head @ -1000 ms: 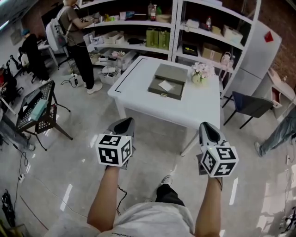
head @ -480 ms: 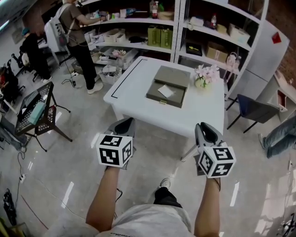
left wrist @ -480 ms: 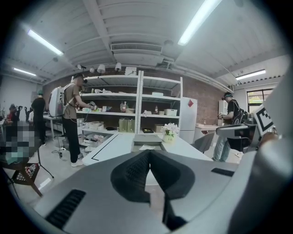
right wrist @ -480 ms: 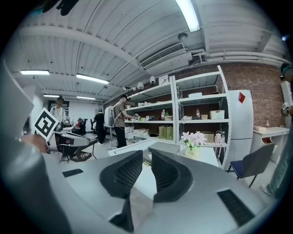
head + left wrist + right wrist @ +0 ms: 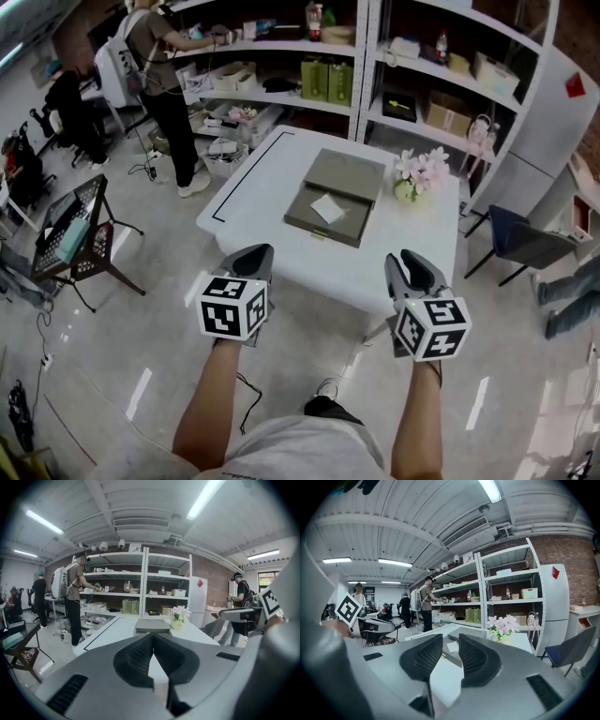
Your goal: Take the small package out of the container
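Left gripper [image 5: 251,255]: jaws pressed together at the tips, nothing in them. It's held level-ish, aimed at the table from the near side.
Right gripper [image 5: 412,261]: jaws have just been opening and now stand about halfway apart. There's only air between the pads, so it's got hold of nothing.
Container: flat grey-green rectangular box [image 5: 349,174] sitting on the white square table [image 5: 251,192], toward the far right part of the top, with its near section open.
Package: small white flat package [image 5: 327,208] lying inside that open near section of the box. Neither gripper is touching it.
Gap: both grippers sit at the near edge of the table, well apart from the box.
Flowers: little pot of pale pink flowers [image 5: 422,174] just beside the box on its right.
Background: white metal shelving [image 5: 361,66] full of boxes and bottles behind the table. A person with a grey backpack [image 5: 155,70] stands at the shelves on the left, and a dark blue chair [image 5: 520,244] is off to the right.
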Available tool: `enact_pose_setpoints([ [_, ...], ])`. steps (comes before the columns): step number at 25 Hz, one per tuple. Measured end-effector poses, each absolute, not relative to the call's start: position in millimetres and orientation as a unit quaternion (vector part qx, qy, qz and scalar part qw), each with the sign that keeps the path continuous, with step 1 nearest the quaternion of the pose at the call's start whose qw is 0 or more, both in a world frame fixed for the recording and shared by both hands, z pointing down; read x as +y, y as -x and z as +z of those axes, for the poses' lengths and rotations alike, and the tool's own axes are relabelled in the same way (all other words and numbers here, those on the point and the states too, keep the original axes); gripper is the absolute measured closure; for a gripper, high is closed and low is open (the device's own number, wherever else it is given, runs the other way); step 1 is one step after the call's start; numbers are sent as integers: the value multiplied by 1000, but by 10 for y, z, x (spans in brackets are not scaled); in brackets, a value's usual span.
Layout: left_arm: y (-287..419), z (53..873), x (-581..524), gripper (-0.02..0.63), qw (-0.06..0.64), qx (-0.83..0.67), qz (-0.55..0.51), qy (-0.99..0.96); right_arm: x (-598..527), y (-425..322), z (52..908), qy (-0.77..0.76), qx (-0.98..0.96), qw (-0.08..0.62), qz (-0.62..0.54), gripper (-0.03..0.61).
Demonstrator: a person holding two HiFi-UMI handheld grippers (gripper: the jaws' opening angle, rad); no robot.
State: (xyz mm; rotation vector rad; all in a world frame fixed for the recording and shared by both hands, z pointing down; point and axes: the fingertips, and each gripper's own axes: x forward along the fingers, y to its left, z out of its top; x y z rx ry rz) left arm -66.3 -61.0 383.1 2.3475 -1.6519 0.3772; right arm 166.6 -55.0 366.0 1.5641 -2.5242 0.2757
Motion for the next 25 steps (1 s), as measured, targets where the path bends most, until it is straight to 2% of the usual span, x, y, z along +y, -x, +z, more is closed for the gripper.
enact_pose_setpoints([
  [13,360,3956,-1182,611,134,-581,144,-790,-1246,-1828,3818,-484,-864,81,115,423],
  [25,486,4010,-1453,611,136,-600,144,-775,-1647,-1673,3963,-453,-878,99,117,413],
])
